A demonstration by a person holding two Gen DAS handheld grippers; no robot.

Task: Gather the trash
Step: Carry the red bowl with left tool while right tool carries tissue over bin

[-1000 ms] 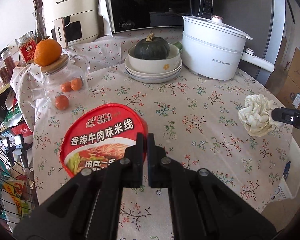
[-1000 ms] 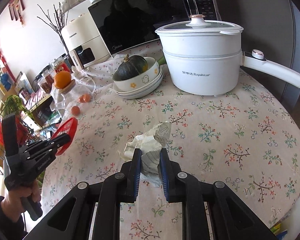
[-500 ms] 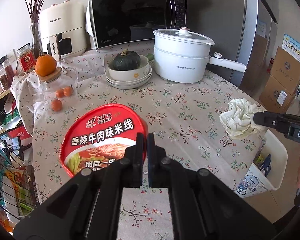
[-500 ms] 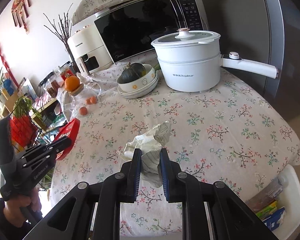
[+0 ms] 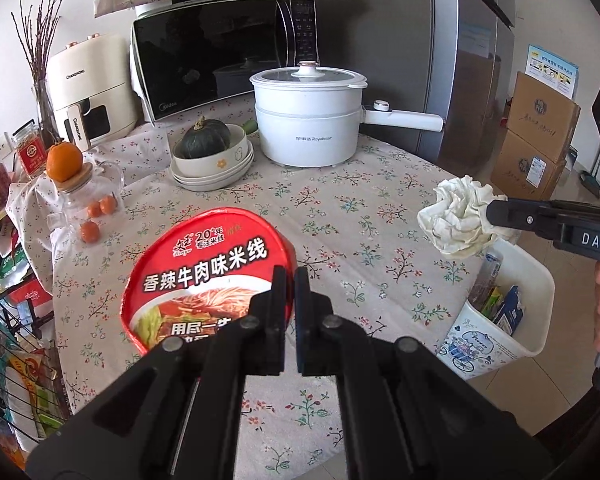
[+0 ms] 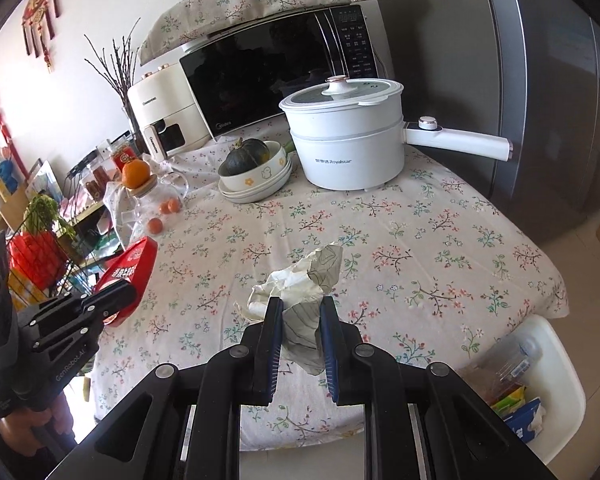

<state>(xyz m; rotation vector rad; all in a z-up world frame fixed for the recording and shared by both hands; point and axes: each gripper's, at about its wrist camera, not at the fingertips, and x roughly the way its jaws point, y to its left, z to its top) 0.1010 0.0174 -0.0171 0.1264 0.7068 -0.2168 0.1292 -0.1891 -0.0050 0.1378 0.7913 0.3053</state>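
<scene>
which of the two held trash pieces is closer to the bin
The crumpled paper in the right gripper: it hangs just above the bin, while the left gripper's red noodle lid is over mid-table.

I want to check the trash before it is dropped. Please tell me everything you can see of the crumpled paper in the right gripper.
The paper is an off-white, crumpled wad with deep folds and faint dark lines on one face; it looks thin and soft. The right gripper is shut on its lower part, and the rest sticks out past the fingertips. It is held in the air, touching nothing else, near the table edge and above the white bin beside the table.
</scene>
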